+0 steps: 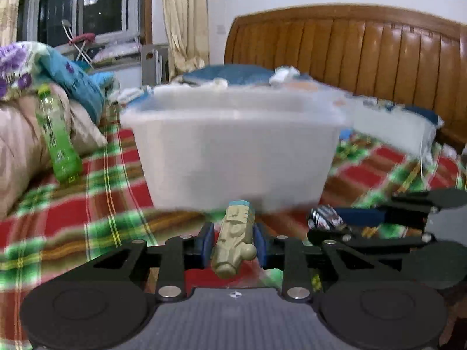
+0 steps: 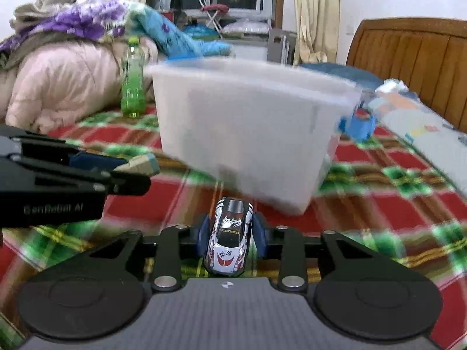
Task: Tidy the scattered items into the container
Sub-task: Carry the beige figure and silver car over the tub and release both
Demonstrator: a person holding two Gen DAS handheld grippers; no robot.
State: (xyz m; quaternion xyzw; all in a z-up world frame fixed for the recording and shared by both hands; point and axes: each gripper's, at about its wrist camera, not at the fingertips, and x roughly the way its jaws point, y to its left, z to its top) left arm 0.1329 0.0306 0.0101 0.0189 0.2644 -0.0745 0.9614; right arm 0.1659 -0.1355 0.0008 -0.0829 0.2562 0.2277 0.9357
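A translucent white plastic container stands on the plaid bedspread, right ahead of both grippers; it also shows in the right wrist view. My left gripper is shut on a tan toy figure with a teal tip, held above the bedspread short of the container's near wall. My right gripper is shut on a white toy race car. In the left wrist view, the right gripper sits to the right with the car. In the right wrist view, the left gripper sits to the left with the figure.
A green bottle leans against piled quilts on the left; it also shows in the right wrist view. A blue toy lies behind the container's right side. Pillows and a wooden headboard lie beyond.
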